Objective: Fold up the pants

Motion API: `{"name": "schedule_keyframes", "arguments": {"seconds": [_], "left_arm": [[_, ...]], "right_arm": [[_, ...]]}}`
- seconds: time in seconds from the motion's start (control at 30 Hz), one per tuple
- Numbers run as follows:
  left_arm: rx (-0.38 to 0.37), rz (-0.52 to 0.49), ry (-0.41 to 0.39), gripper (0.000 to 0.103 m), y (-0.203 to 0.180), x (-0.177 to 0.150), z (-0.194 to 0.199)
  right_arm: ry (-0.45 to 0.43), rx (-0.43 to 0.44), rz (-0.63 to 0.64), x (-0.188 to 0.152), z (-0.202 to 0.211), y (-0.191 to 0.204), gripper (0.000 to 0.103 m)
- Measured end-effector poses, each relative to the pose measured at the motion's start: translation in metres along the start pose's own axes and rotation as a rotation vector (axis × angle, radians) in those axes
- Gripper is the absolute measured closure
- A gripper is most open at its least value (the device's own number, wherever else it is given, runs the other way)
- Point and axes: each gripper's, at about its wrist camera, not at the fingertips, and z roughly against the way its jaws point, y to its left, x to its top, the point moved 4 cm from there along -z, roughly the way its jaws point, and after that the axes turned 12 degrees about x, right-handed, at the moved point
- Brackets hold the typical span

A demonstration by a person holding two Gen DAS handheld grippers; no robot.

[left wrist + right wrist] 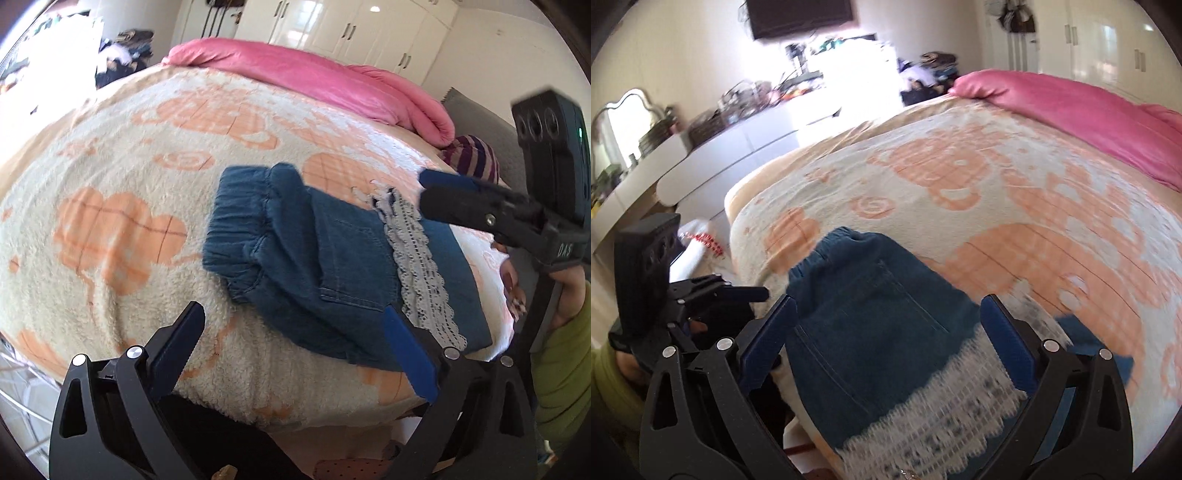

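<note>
The left gripper [295, 347] gapes wide, holding nothing, above folded denim pants [332, 258] (lace-trimmed hem) on the blanket [110, 166]; the right gripper [890, 332] also stands wide, empty.

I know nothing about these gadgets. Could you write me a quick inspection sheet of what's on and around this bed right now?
Surface: bed with a cream and orange blanket.
Job's things: blue denim pants with a lace trim, folded small, lying near the bed's edge.
Clutter: pink duvet bunched at the far side; striped cloth beside it.
Grippers: left gripper open, holding nothing; right gripper open above the pants.
Cables: nothing seen.
Surroundings: white wardrobes, crowded dresser, mirror, wall television.
</note>
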Motion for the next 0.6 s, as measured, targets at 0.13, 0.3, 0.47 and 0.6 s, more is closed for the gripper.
{"name": "schedule_keyframes", "arguments": {"seconds": [0.13, 0.3, 0.47, 0.6], "left_arm": [[-0.047, 0.05, 0.051, 0.007, 0.004, -0.003, -0.014], [-0.124, 0.124, 0.053, 0.016, 0.011, -0.003, -0.022], [-0.135, 0.163, 0.047, 0.03, 0.016, -0.003, -0.027], [-0.136, 0.161, 0.044, 0.03, 0.015, -0.004, -0.026]], "right_arm": [[0.083, 0.061, 0.002, 0.02, -0.039, -0.002, 0.009], [0.143, 0.105, -0.048, 0.036, -0.072, -0.013, 0.009], [0.223, 0.143, -0.005, 0.045, -0.101, -0.004, 0.009], [0.305, 0.18, 0.003, 0.038, -0.127, 0.0, 0.027]]}}
